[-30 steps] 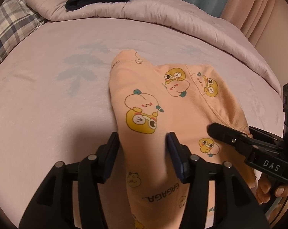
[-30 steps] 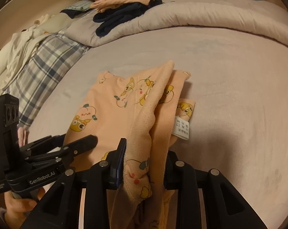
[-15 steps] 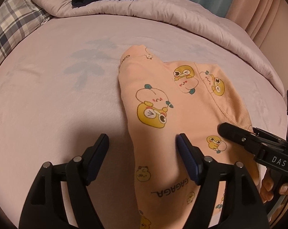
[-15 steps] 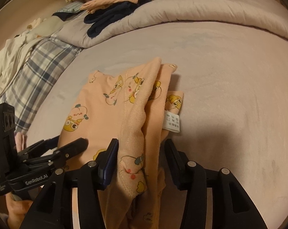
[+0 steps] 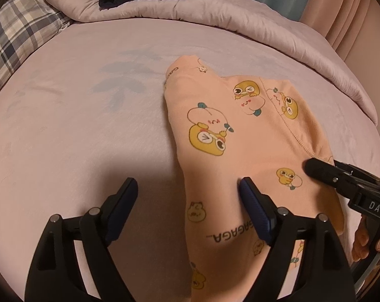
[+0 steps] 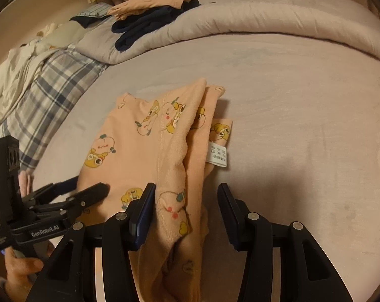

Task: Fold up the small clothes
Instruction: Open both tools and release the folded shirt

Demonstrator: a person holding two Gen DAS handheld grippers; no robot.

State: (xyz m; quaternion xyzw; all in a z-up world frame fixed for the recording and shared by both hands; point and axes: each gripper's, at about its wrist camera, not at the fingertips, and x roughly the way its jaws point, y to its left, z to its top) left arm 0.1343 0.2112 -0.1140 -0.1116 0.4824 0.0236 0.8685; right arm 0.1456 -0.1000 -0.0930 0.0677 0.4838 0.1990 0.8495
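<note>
- On the bed (image 5: 64, 130), a peach garment (image 5: 240, 151) printed with yellow cartoon figures is being kept roughly folded, lying on the pale pink sheet.
- The left tool (image 5: 187, 193) is being held wide open; its right finger is resting on the garment's near part, its left finger is sitting over bare sheet, and nothing is being gripped.
- The right tool (image 6: 186, 201) is likewise being held open, with a raised ridge of the garment (image 6: 164, 146) lying loose between its fingers, close to the left one.
- A white care label (image 6: 218, 155) is being shown at the garment's right edge.
- Dark blue clothes (image 6: 149, 25) and a peach piece (image 6: 152, 1) are being carried on the rolled quilt (image 6: 265, 17) at the back.
- A plaid cloth (image 6: 46, 93) is lying to the left.
</note>
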